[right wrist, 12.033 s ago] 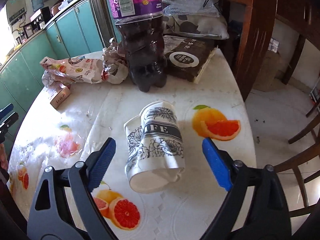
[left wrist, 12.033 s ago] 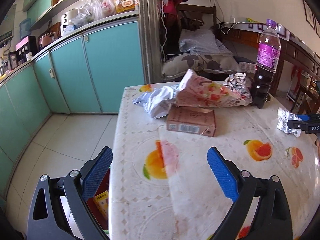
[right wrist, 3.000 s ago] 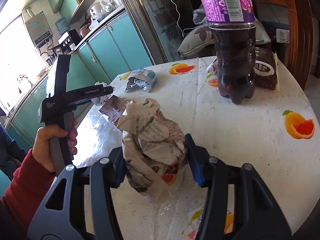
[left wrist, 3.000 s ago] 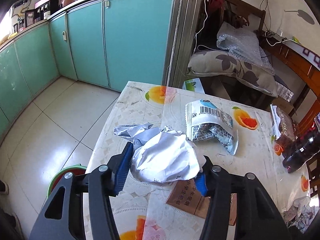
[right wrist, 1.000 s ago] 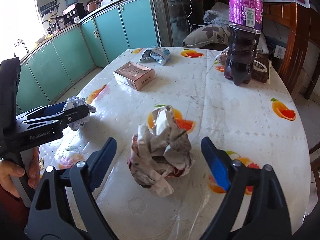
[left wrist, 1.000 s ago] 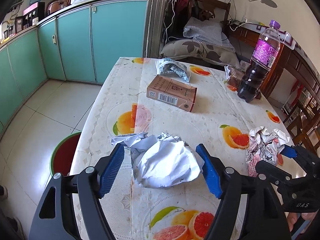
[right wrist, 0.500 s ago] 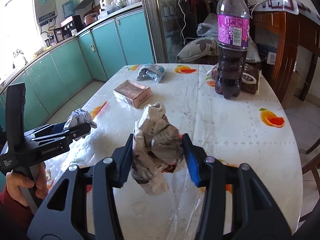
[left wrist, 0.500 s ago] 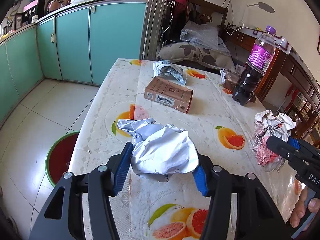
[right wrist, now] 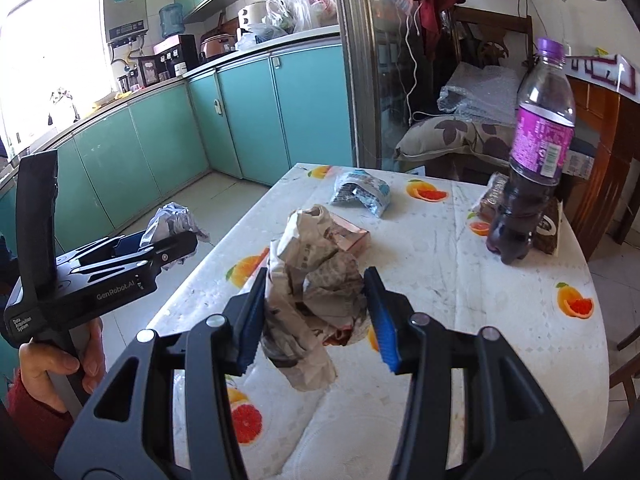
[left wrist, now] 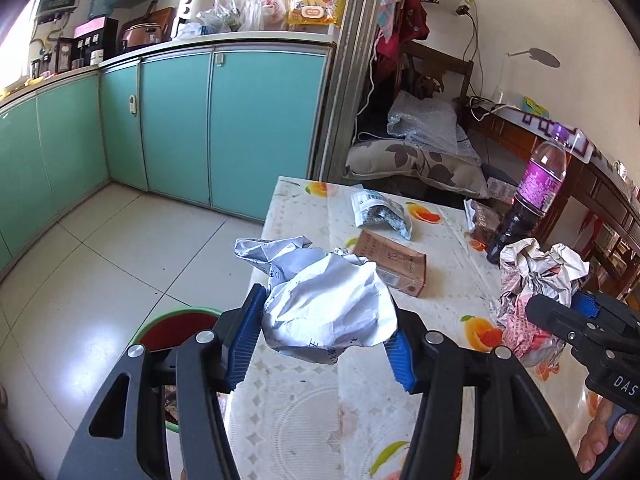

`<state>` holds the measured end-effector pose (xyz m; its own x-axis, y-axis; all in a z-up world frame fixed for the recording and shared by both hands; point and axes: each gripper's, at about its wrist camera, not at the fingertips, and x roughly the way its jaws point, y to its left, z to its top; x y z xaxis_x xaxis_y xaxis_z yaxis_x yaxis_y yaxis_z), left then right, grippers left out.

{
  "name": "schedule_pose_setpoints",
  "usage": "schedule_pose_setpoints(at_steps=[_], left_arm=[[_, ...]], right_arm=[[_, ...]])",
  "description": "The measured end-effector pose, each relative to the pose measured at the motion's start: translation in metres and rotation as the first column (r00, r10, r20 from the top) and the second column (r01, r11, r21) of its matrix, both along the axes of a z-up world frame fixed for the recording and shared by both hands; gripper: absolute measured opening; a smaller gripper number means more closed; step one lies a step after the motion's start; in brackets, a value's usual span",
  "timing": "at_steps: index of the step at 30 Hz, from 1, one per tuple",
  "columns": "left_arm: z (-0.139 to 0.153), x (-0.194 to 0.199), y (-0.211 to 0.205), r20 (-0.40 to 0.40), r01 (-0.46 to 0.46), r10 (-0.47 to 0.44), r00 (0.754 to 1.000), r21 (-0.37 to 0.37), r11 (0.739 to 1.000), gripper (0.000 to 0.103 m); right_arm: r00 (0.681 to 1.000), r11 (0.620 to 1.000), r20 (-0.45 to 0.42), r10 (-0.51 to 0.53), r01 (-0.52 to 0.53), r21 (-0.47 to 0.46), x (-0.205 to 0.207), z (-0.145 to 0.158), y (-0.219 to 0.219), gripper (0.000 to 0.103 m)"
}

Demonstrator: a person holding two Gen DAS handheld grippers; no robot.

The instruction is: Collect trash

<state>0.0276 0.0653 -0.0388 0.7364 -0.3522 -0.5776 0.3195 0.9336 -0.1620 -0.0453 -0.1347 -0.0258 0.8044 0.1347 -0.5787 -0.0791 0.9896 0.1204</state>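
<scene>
Grippers both grip trash above the table (left wrist: 304, 412): left gripper (left wrist: 322, 344) clamps a crumpled white wrapper (left wrist: 332, 308), right gripper (right wrist: 316, 316) clamps crumpled newspaper (right wrist: 312, 292).

Crumpled foil wrapper (left wrist: 330, 312) in left claw (left wrist: 322, 346)

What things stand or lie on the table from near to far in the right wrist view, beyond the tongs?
Brown cardboard box → silver-blue foil snack bag. The purple-labelled plastic bottle of dark drink stands off to the right.

table (right wrist: 460, 280): fruit-print cloth | on it: box (left wrist: 394, 262); foil packet (right wrist: 360, 192); bottle (right wrist: 528, 184)
</scene>
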Motion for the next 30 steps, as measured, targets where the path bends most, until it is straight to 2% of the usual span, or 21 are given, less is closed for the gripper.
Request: schedule_pose_setpoints(at_steps=[9,15,21,30], left_arm=[[-0.005,0.026,0.058,-0.011,-0.097,0.097,0.995,-0.004,0.995,0.053],[-0.024,0.042,0.089,-0.061,-0.159,0.158,0.986,-0.015,0.987,0.053],[-0.041,0.053,0.106,-0.100,-0.207,0.207,0.973,0.011,0.978,0.053],[-0.054,0.065,0.122,-0.147,-0.258,0.255,0.956,0.003,0.966,0.053]], right_arm=[[0.996,0.996,-0.004,0.084,-0.084,-0.025,0.031,0.006,0.051,0.046],[0.992,0.991,-0.015,0.128,-0.129,-0.036,0.047,0.005,0.078,0.046],[0.985,0.985,-0.036,0.169,-0.170,-0.033,0.064,0.000,0.099,0.046],[0.967,0.968,-0.068,0.248,-0.249,-0.022,0.089,-0.008,0.131,0.046]])
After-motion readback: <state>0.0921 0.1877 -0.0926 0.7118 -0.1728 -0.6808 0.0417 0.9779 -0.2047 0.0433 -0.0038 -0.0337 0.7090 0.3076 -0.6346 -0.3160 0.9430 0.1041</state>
